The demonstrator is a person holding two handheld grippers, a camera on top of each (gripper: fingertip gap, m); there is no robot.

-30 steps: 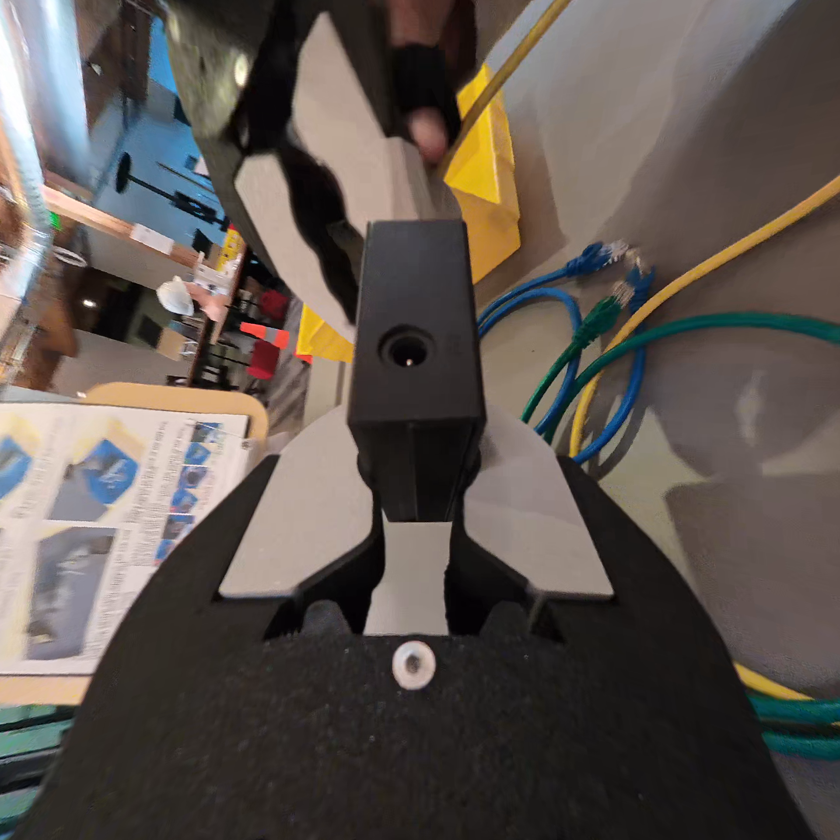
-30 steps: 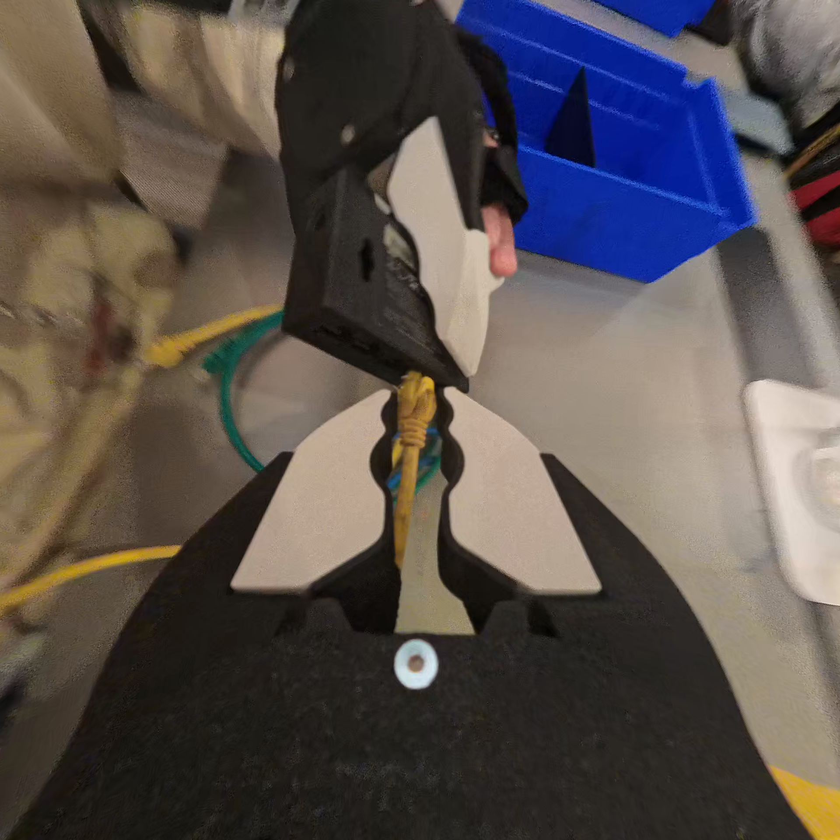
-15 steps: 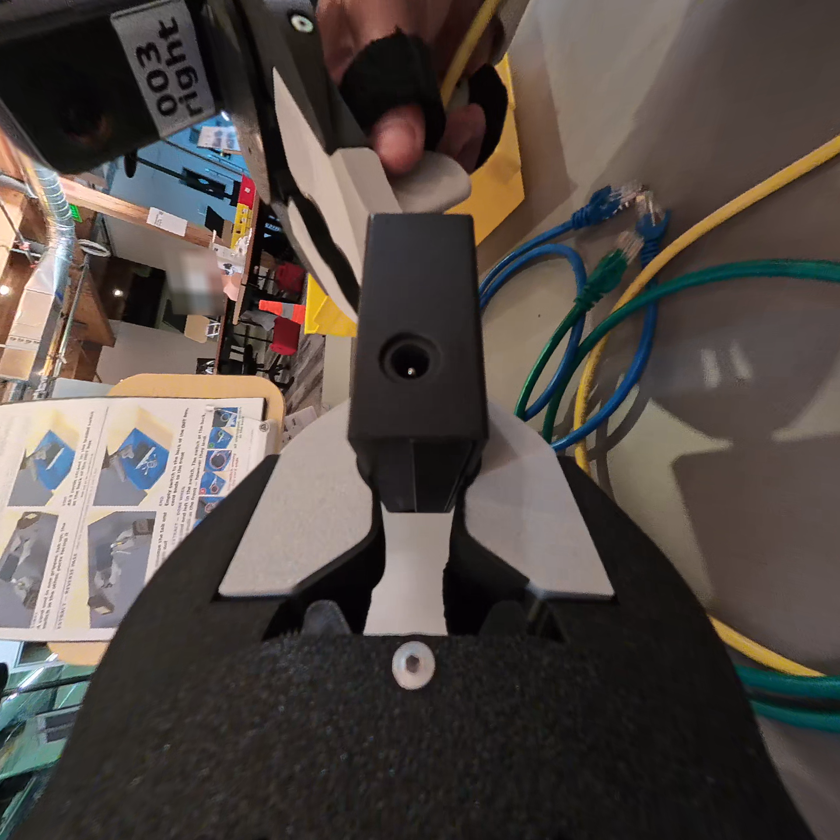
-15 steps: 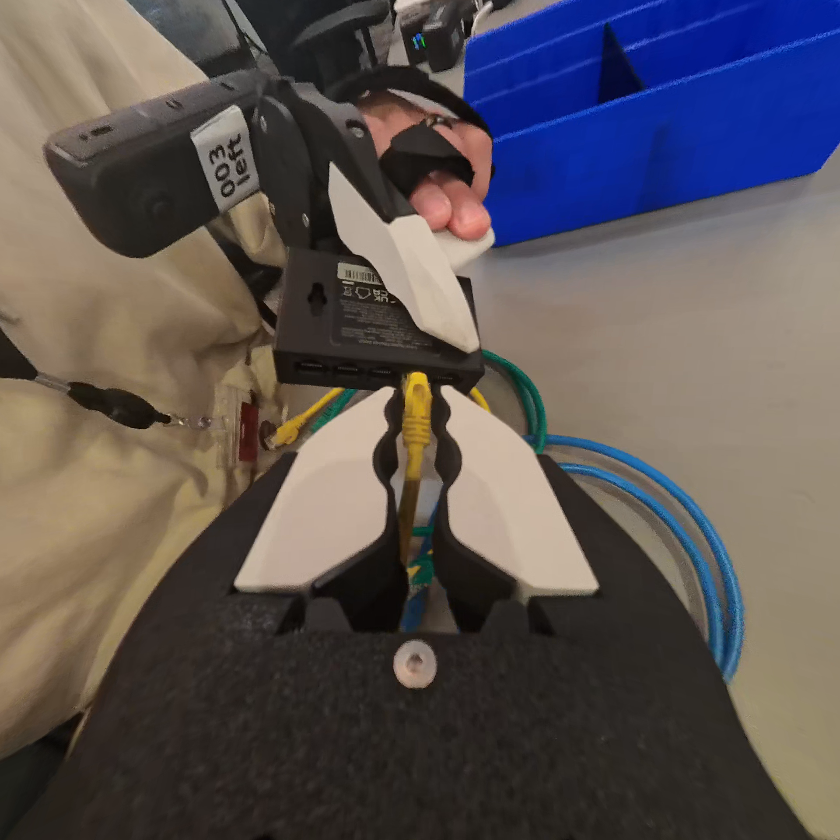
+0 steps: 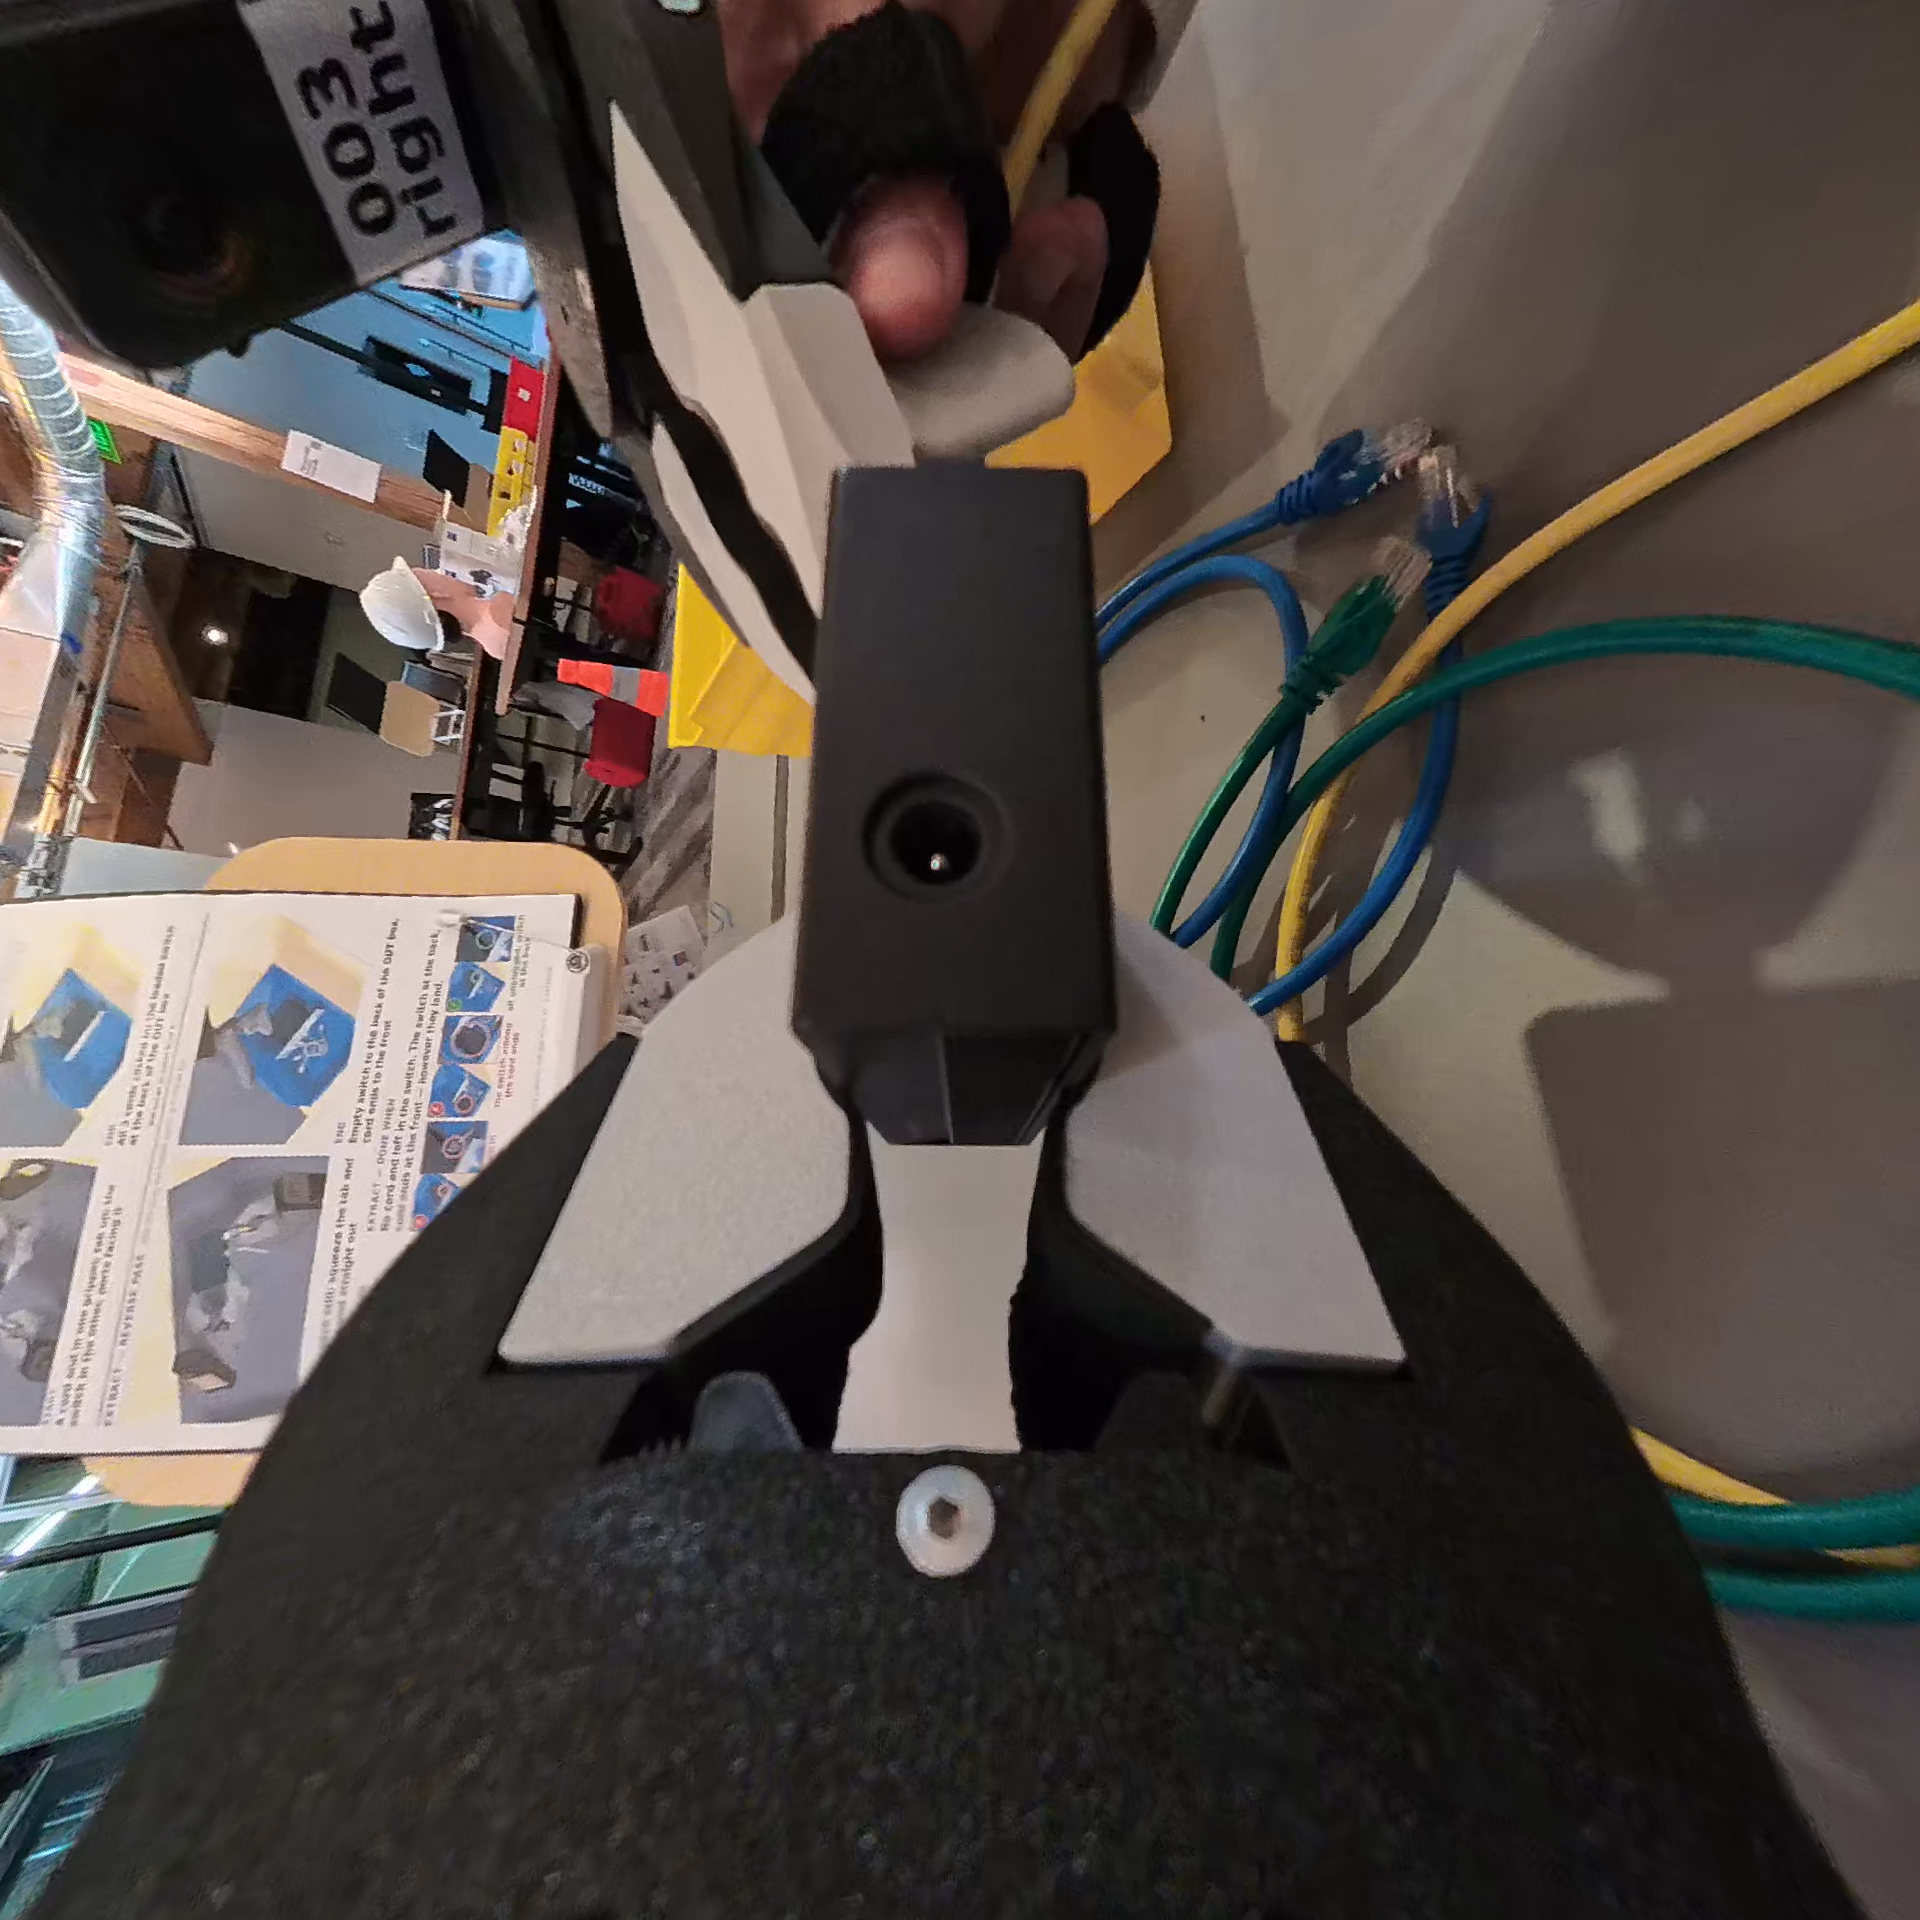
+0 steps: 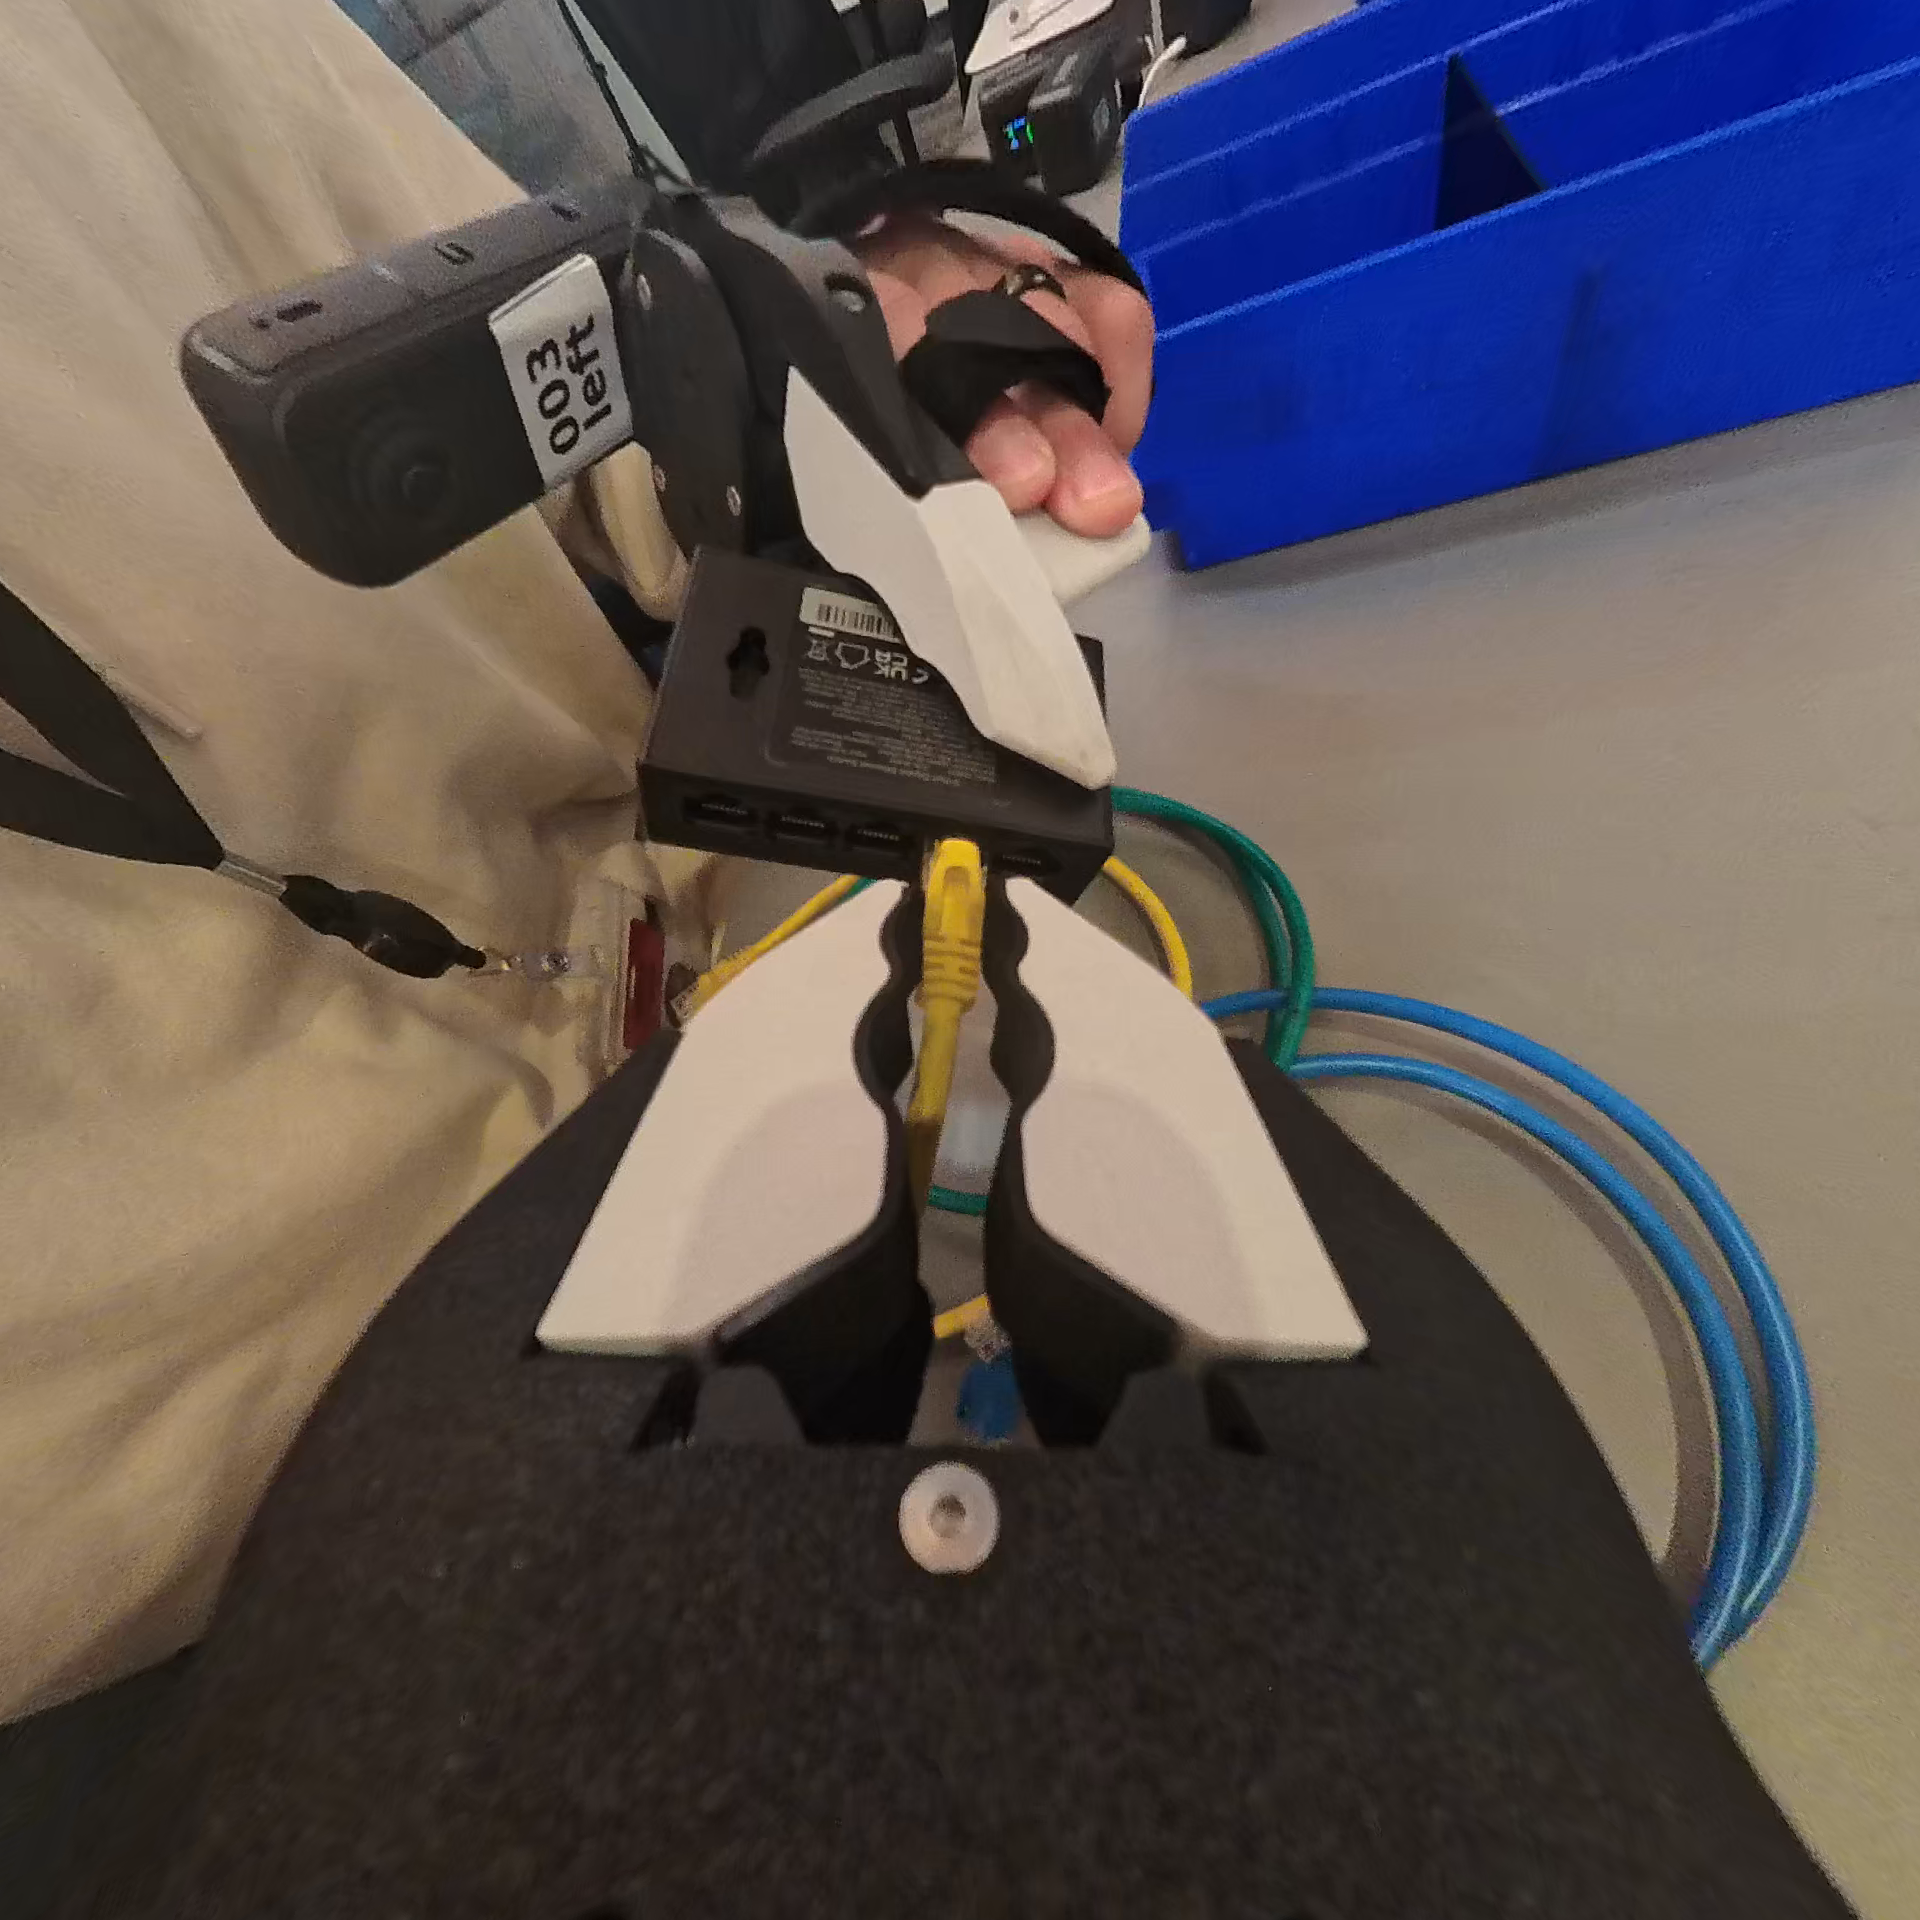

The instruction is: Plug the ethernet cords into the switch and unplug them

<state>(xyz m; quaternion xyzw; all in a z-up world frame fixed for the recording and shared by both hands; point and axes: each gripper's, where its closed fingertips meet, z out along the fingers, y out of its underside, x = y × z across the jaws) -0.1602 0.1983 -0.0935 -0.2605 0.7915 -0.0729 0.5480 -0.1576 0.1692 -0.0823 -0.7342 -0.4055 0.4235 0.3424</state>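
The left gripper (image 5: 951, 1039) is clenched on the switch (image 6: 883, 748), a matte black box held above the grey tabletop (image 6: 1558, 727). The right gripper (image 6: 951, 935) pinches the ribbed boot of the yellow cord (image 6: 951, 925), whose plug sits in the switch's 4th port. Beside the switch, green (image 5: 1340, 644) and blue (image 5: 1340, 478) cords lie loose.

You're working over a grey tabletop (image 6: 1558, 831) — matte, shadows falling across it. Blue divided bin (image 6: 1558, 343) sits at the far edge, yellow bin (image 5: 727, 675) off the other side. An illustrated instruction sheet (image 5: 260, 1143) lies on a light wood board (image 5: 582, 883). Beyond it — open workshop, wooden shelving (image 5: 156, 416), metal duct (image 5: 62, 499).
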